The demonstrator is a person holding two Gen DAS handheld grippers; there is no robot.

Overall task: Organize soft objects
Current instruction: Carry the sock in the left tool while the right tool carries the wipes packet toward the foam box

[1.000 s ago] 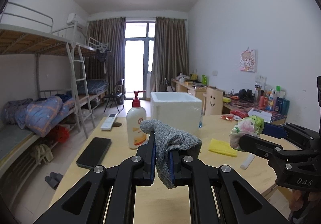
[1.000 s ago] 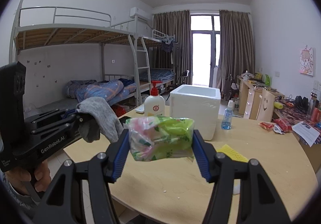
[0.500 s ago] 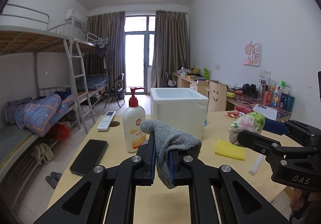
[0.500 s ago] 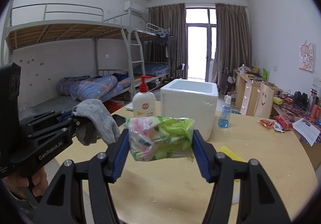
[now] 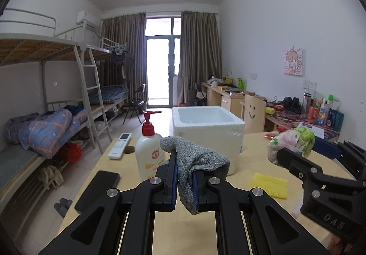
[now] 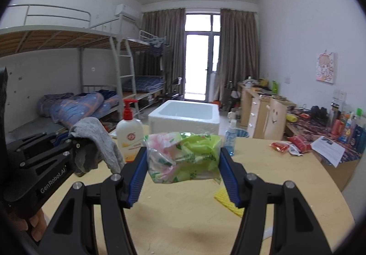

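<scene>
My left gripper is shut on a grey knitted cloth and holds it above the wooden table, short of the white foam box. The cloth also shows in the right wrist view. My right gripper is shut on a crumpled green-and-pink floral plastic pack, held in the air in front of the foam box. The pack also shows in the left wrist view. A yellow sponge lies on the table.
A lotion pump bottle, a black phone and a white remote lie left of the box. A small blue spray bottle stands right of it. Red snack wrappers and papers lie at the table's right. Bunk beds line the left wall.
Both grippers have risen and moved toward the foam box, still holding the cloth and the pack; I now see into the box's open top.
</scene>
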